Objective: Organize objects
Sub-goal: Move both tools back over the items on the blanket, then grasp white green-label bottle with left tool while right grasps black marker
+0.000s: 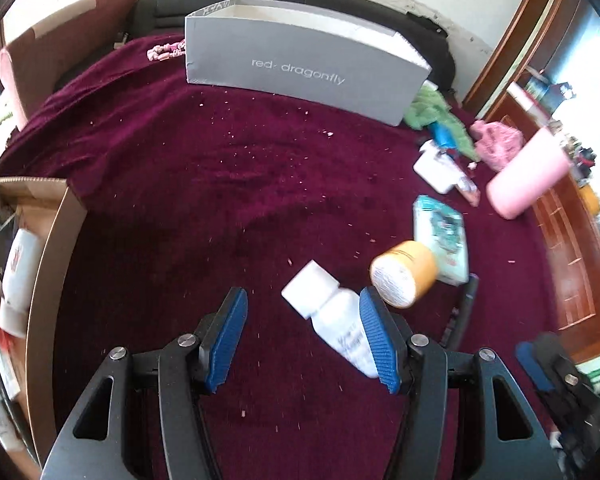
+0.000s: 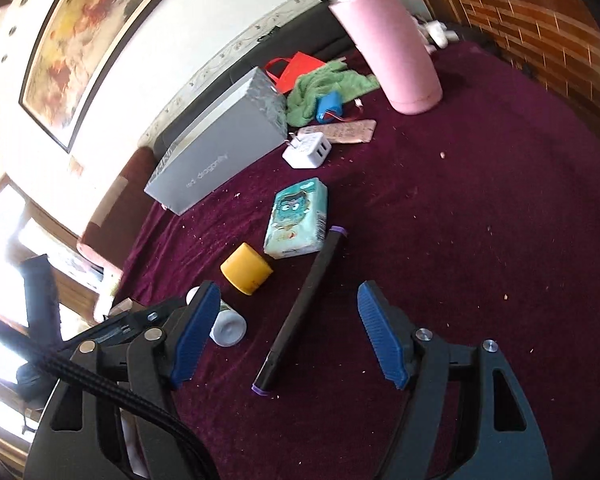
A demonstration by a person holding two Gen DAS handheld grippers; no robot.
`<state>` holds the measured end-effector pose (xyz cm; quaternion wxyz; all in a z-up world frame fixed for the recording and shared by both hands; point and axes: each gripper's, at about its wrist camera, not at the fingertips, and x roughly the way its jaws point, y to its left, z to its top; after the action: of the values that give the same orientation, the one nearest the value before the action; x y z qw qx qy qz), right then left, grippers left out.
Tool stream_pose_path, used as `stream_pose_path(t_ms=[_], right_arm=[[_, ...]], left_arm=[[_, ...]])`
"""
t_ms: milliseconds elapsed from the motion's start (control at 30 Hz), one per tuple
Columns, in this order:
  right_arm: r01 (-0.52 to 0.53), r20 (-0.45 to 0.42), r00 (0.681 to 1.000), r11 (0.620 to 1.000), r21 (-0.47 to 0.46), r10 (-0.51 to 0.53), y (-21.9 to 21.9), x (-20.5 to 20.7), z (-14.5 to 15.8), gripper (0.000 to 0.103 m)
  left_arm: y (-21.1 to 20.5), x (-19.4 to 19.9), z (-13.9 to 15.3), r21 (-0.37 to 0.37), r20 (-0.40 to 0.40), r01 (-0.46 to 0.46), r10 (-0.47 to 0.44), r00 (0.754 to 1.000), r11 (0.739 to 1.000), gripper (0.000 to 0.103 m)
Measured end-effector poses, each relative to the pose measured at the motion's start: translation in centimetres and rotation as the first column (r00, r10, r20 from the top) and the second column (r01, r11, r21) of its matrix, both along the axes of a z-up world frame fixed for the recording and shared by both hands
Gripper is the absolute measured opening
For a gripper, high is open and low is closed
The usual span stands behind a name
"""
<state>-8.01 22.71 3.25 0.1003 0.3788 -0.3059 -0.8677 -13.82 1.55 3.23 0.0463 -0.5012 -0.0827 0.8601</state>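
A cardboard box (image 1: 48, 264) stood at the far left of the maroon bedspread (image 1: 204, 184), and a grey shoe box (image 1: 300, 68) lay farther back. Rightward lay a white bottle (image 1: 332, 312), a yellow jar (image 1: 404, 274) on its side, a tissue pack (image 1: 442, 240), a white charger (image 1: 434, 166), a green cloth (image 1: 440, 116) and a pink tumbler (image 1: 528, 176). The left gripper (image 1: 304, 336) hung open, empty; the bottle lay beyond its right pad, contact unclear. The right gripper (image 2: 288, 336) was open too, a black marker (image 2: 304, 304) lying unpinched on the spread between its spread fingers.
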Motion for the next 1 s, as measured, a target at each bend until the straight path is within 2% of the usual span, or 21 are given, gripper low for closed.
stream_pose_path(t_ms=[133,267,333,367,433,467,600,800,933,1000], right_arm=[[0.007,0.006,1.000,0.999,-0.041,-0.007,0.7,-0.1,-0.3,0.073],[0.004,-0.002,1.000,1.000,-0.020,-0.004,0.4,0.0,-0.1,0.073],[0.000,-0.001,1.000,1.000,-0.019,0.000,0.3,-0.1,-0.2,0.073],[0.001,-0.001,1.000,1.000,-0.013,-0.001,0.3,-0.1,-0.2,0.074],[0.005,-0.001,1.000,1.000,-0.004,-0.005,0.3,-0.1,-0.3,0.074],[0.003,0.001,1.000,1.000,-0.001,-0.003,0.3,-0.1,-0.4,0.074],[-0.017,0.014,1.000,0.999,0.031,0.016,-0.4,-0.3,-1.0,0.073],[-0.059,0.035,0.998,0.993,0.104,0.056,-2.1,-0.6,-1.6,0.073],[-0.060,0.078,0.996,0.991,0.118,0.050,-3.0,-1.1,-2.2,0.073],[-0.045,0.107,0.994,0.986,0.163,0.028,-3.9,-1.7,-2.1,0.073]], left_arm=[[1.4,-1.0,-1.2,-0.019,0.016,-0.014,0.015,1.000,1.000,0.053],[3.3,-1.4,-2.4,-0.045,0.032,0.037,-0.036,0.999,0.998,0.053],[4.1,-1.0,-2.4,-0.086,0.016,0.074,-0.073,0.997,0.994,0.052],[4.3,-0.8,-2.4,-0.093,0.013,0.089,-0.088,0.996,0.992,0.050],[4.7,-0.2,-2.4,-0.105,-0.002,0.147,-0.148,0.989,0.984,0.029],[4.6,0.2,-2.3,-0.107,-0.006,0.167,-0.168,0.986,0.980,0.029],[3.1,1.5,-2.1,-0.057,-0.015,0.189,-0.190,0.982,0.980,0.029],[-1.6,5.2,-0.2,0.084,-0.036,0.160,-0.158,0.987,0.984,0.029],[-3.3,7.9,1.2,0.076,-0.078,0.171,-0.165,0.983,0.982,0.029],[-3.7,9.1,1.8,0.046,-0.110,0.181,-0.175,0.978,0.982,0.029]])
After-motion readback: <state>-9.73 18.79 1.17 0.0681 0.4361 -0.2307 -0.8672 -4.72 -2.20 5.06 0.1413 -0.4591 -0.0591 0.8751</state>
